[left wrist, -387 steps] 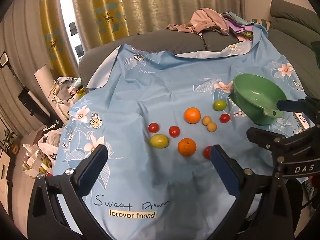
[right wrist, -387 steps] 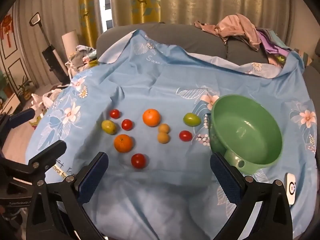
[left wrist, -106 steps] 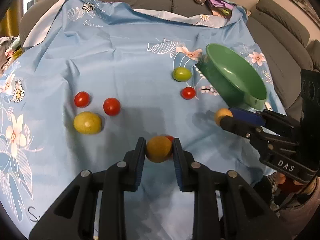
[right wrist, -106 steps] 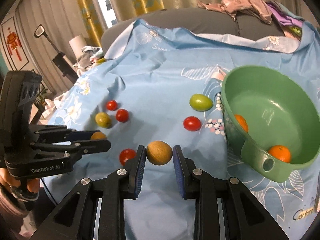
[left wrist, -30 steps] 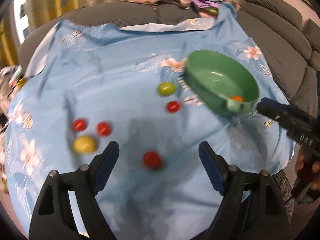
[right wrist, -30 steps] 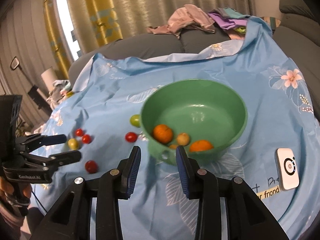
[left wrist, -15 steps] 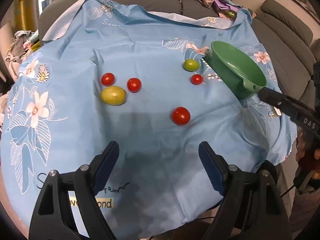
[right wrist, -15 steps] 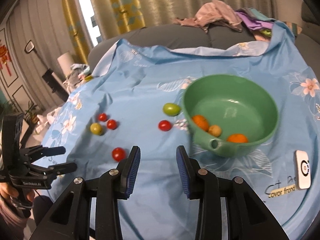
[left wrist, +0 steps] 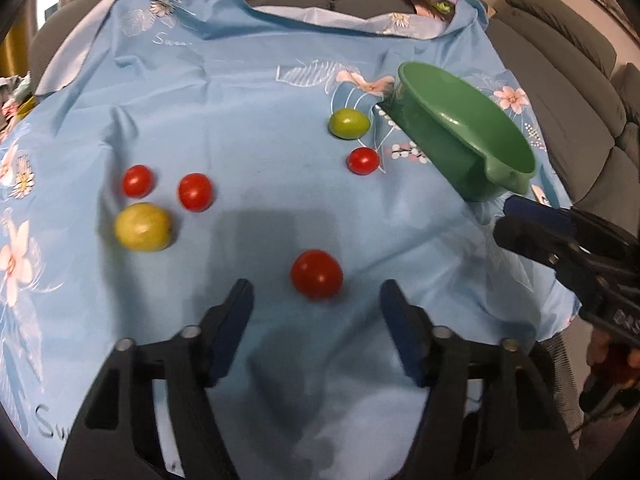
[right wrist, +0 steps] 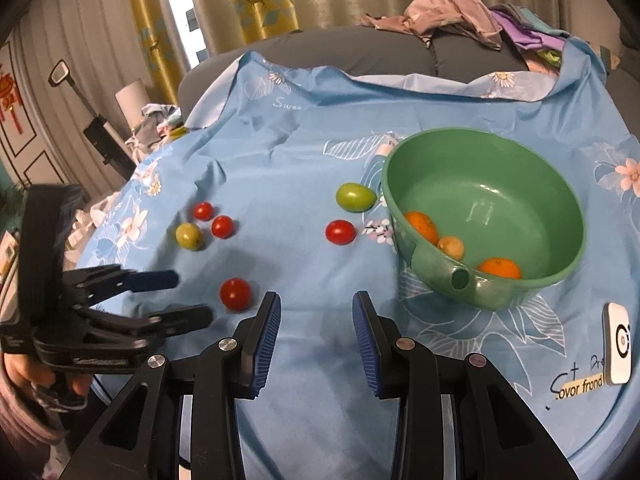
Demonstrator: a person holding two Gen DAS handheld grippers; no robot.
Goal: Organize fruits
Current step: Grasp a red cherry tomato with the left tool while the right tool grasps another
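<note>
A green bowl (right wrist: 560, 208) on the blue floral cloth holds two oranges (right wrist: 421, 226) and a small tan fruit (right wrist: 451, 246); it also shows in the left wrist view (left wrist: 440, 136). My left gripper (left wrist: 314, 300) is open and empty, just short of a red tomato (left wrist: 316, 274), which also shows in the right wrist view (right wrist: 235, 293). Left of it lie a yellow-green fruit (left wrist: 143, 227) and two red tomatoes (left wrist: 195, 191). A green fruit (left wrist: 348, 123) and a red tomato (left wrist: 363, 161) lie by the bowl. My right gripper (right wrist: 316, 314) is open and empty over bare cloth.
A white device (right wrist: 618, 342) lies on the cloth at the right edge. A grey sofa (right wrist: 460, 56) with piled clothes stands behind the table. The cloth hangs over the table's front edge (left wrist: 552, 328). Curtains and clutter stand at the far left.
My left gripper has moved forward and down toward the nearest red tomato. My right gripper has drawn left, away from the bowl. Both stay open.
</note>
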